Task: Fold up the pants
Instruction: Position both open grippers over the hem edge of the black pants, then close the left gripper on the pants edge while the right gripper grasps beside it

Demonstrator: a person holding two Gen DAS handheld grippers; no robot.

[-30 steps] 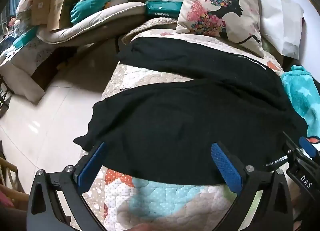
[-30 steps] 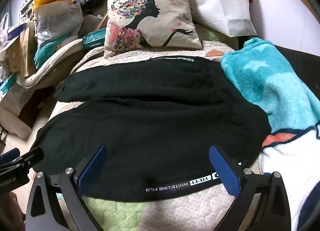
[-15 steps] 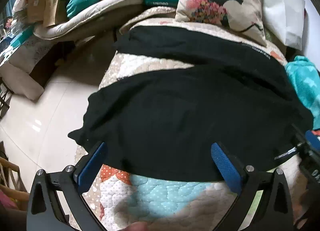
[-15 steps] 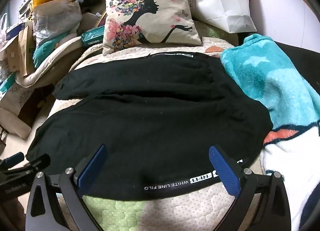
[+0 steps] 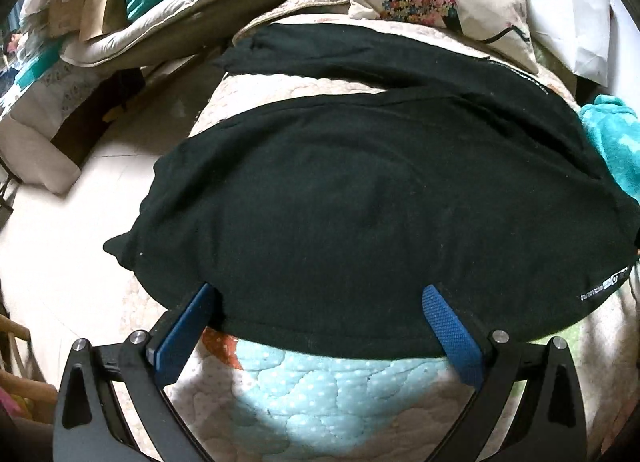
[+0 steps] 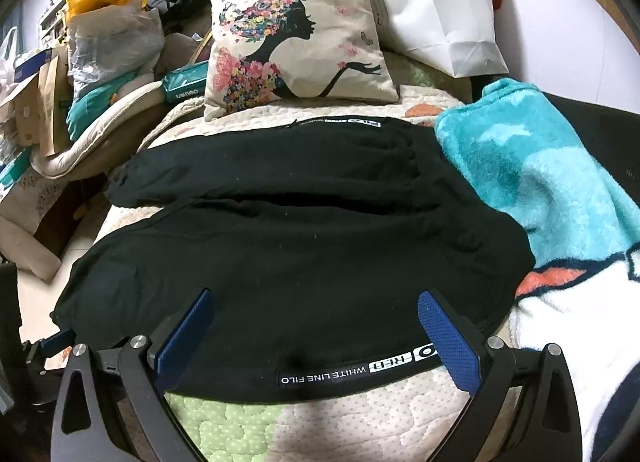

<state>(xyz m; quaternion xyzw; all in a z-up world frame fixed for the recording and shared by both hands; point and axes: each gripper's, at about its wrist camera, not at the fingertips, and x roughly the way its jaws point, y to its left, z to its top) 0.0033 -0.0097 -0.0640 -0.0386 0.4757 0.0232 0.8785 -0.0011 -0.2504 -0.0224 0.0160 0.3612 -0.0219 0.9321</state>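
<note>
Black pants point(image 5: 360, 201) lay spread flat on the bed point(image 5: 320, 394), near leg along its front edge, left hand-held gripper point(image 5: 320, 322) and right hand-held gripper point(image 6: 316, 326) both wide open, empty, over that hem; likely next: pinch, fold over far leg.

A: Ahead of the left tool point(image 5: 318, 320) with its blue pads, what colours?
B: Black pants point(image 5: 360, 213) with white lettering, on a cream quilt point(image 5: 320, 390) patched pale blue, orange and green.
A: Beyond the right tool point(image 6: 316, 322)?
B: A beige pillow point(image 6: 296, 33) printed with a black silhouette and multicoloured flowers; a teal blanket point(image 6: 540, 181) to the right.
</note>
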